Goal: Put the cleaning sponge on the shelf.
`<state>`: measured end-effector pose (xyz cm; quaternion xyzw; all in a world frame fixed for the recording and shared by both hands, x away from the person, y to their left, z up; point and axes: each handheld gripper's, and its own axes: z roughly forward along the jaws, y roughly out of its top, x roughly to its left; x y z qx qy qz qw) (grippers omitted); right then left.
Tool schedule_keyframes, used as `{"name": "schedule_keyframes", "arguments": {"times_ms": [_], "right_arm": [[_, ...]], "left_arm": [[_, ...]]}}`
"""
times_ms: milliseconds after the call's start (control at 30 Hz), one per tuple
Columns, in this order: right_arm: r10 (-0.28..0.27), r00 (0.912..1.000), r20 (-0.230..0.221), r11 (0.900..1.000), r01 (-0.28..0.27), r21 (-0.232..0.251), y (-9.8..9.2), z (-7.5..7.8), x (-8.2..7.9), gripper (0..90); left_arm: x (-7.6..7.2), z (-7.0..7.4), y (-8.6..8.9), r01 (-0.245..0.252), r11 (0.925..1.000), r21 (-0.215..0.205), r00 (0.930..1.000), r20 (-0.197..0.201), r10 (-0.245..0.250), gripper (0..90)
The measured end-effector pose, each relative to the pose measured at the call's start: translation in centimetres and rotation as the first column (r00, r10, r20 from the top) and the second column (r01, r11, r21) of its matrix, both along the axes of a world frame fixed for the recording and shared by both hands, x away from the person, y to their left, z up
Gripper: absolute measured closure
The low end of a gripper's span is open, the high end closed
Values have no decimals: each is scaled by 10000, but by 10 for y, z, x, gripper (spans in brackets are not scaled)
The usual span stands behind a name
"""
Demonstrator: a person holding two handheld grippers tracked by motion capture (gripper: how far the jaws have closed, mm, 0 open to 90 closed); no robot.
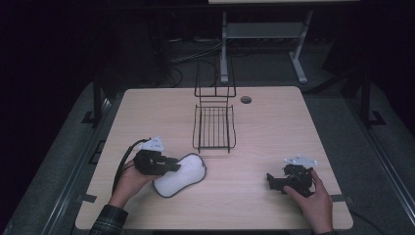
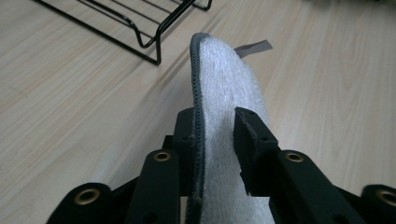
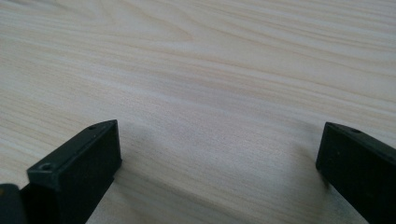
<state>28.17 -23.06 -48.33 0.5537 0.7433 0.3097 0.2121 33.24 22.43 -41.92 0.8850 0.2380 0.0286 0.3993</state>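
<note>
One white fleecy kidney-shaped pad with grey stitched edging, near left on the pale wooden desk; one black wire rack at the far centre. Left tool clenched on the pad's edge, lifting it; right tool, near right, spread wide and holding nothing.

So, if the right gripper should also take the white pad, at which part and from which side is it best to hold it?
Probably at the free rounded end of the white pad, coming from the person's right. The left gripper already pinches the opposite end, and the pad is thin with a grey stitched rim, so open jaws can close across that edge. The right gripper is open.
</note>
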Motion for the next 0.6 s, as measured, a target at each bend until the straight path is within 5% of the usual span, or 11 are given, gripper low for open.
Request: {"name": "schedule_keyframes", "arguments": {"times_ms": [267, 600], "right_arm": [[5, 10000, 0, 10000, -5, -4, 0, 0, 0, 0], [2, 10000, 0, 10000, -2, 1, 0, 0, 0, 0]], "left_arm": [[-2, 9, 2, 74, 9981, -614, 9998, -191, -86, 781], [-4, 14, -1, 256, 9963, -824, 9988, -397, -290, 838]]}}
